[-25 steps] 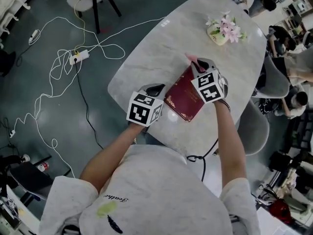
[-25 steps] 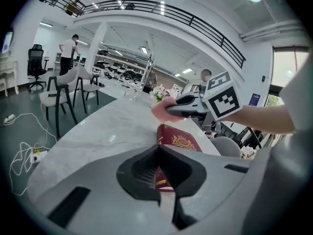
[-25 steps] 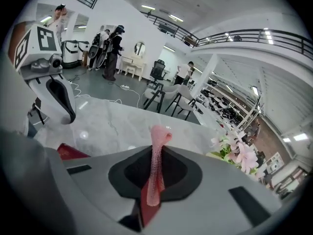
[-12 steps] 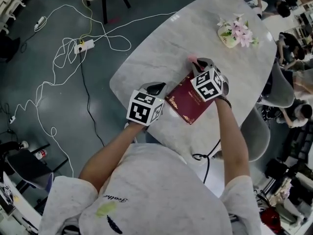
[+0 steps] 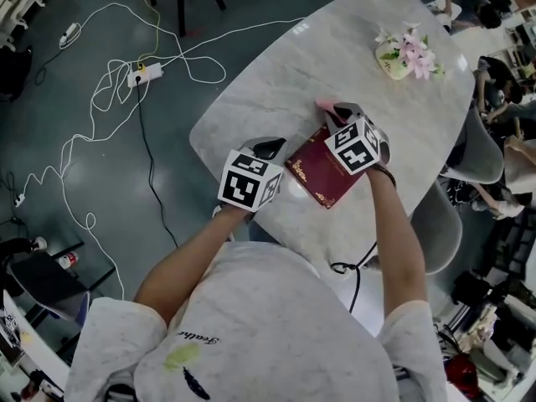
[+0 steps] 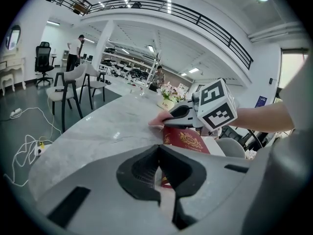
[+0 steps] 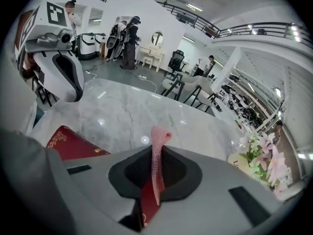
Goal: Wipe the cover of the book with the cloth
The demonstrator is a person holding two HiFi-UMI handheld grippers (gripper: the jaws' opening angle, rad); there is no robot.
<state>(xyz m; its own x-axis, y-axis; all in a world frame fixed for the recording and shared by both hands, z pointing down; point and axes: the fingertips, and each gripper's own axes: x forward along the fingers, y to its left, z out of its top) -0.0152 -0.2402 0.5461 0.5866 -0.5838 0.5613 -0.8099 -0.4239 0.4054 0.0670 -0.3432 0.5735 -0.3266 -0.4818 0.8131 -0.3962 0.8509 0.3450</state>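
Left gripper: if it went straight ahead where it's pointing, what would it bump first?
Probably the red book, lying on the table just beyond the left gripper and its closed jaws. Depth is hard to judge.

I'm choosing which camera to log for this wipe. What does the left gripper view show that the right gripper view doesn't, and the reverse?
Only the left gripper view: the right gripper from outside with its marker cube, the person's right forearm, and the gold crest at the middle of the book. Only the right gripper view: the left gripper from outside, and how the pink cloth is held, pinched upright between the right gripper's shut jaws. Both: the dark red book, the cloth, the marble table and the flowers.
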